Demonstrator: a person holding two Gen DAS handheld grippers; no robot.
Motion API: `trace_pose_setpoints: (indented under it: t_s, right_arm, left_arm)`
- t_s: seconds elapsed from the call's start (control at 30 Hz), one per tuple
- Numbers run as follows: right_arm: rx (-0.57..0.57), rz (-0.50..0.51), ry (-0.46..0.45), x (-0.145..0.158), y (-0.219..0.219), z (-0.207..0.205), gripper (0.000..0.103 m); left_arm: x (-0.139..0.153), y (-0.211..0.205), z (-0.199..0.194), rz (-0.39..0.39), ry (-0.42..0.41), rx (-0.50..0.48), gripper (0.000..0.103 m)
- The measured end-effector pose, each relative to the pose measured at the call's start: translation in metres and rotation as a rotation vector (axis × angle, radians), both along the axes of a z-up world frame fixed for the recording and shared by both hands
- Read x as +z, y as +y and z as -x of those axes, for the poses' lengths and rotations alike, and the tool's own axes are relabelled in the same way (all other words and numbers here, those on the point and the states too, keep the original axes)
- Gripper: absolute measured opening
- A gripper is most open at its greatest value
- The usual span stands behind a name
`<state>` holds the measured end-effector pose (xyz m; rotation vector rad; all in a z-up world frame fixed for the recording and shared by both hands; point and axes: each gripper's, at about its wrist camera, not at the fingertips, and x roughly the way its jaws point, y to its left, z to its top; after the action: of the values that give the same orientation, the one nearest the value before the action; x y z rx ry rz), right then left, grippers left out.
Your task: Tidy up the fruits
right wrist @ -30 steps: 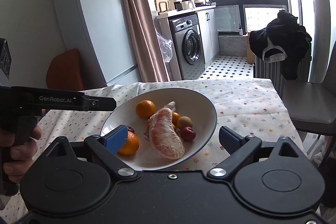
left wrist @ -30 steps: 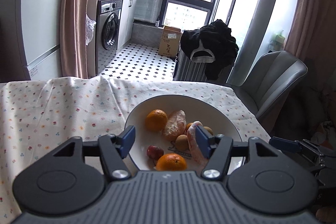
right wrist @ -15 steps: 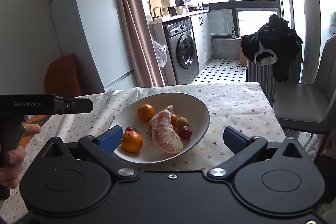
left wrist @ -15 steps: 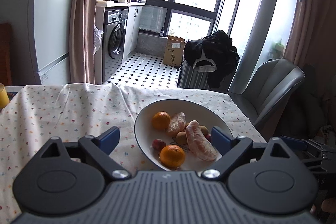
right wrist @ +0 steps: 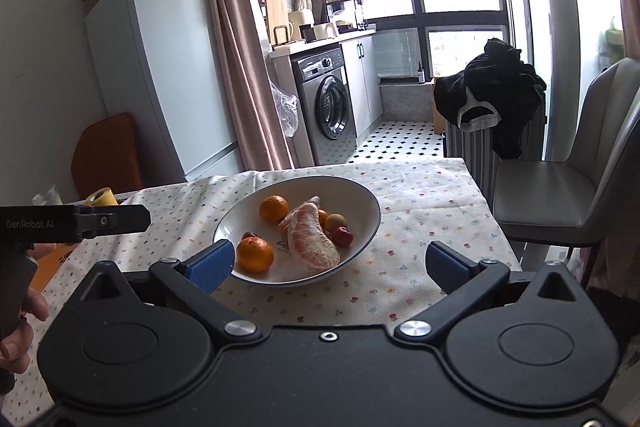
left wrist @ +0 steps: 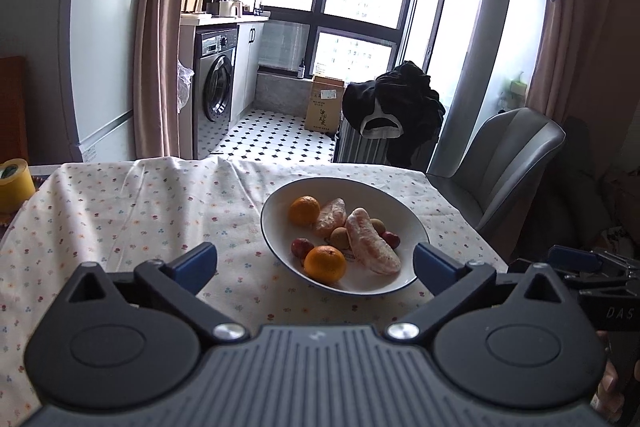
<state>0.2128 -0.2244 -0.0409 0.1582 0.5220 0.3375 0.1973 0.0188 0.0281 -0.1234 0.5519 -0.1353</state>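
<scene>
A white bowl [left wrist: 400, 215] [right wrist: 360, 199] sits on the flowered tablecloth. It holds two oranges [left wrist: 325, 263] [right wrist: 255, 255], two peeled pomelo segments [left wrist: 372, 246] [right wrist: 312, 243], and several small brown and red fruits [left wrist: 340, 237] [right wrist: 343, 235]. My left gripper [left wrist: 315, 265] is open and empty, held back from the bowl's near rim. My right gripper [right wrist: 329, 263] is open and empty, also just short of the bowl. The left gripper's body shows at the left of the right wrist view [right wrist: 76, 223].
A yellow tape roll [left wrist: 14, 183] [right wrist: 102, 195] lies at the table's left edge. A grey chair [left wrist: 508, 163] [right wrist: 568, 183] stands at the table's right side. The tablecloth [left wrist: 120, 211] covers the table left of the bowl.
My left gripper opened from around the near pomelo segment and pulled back from the bowl. My right gripper also drew back and rose. The fruit stays in the bowl.
</scene>
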Motion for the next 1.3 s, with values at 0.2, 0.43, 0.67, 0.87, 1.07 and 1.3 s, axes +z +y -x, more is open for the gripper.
trace_pose_setpoints:
  t_s: [0.2, 0.43, 0.67, 0.87, 1.07, 1.3]
  right_arm:
    - [-0.039, 0.010, 0.005, -0.003, -0.001, 0.016, 0.103]
    - [-0.063, 0.020, 0.003, -0.005, 0.001, 0.034, 0.103]
    - [-0.070, 0.035, 0.020, -0.003, 0.004, 0.048, 0.103]
    - [-0.083, 0.045, 0.032, -0.005, 0.003, 0.059, 0.103]
    - [-0.082, 0.069, 0.034, -0.006, 0.005, 0.065, 0.103]
    - [-0.085, 0.077, 0.037, -0.008, 0.006, 0.067, 0.103]
  left_arm:
    - [-0.004, 0.003, 0.016, -0.019, -0.011, -0.022, 0.103]
    - [-0.006, 0.003, 0.034, -0.054, -0.028, -0.056, 0.103]
    - [-0.009, 0.005, 0.048, -0.063, -0.019, -0.063, 0.103]
    - [-0.014, 0.004, 0.054, -0.085, -0.006, -0.070, 0.103]
    - [-0.020, 0.003, 0.058, -0.093, 0.012, -0.090, 0.103]
    - [-0.019, 0.004, 0.065, -0.100, 0.011, -0.091, 0.103]
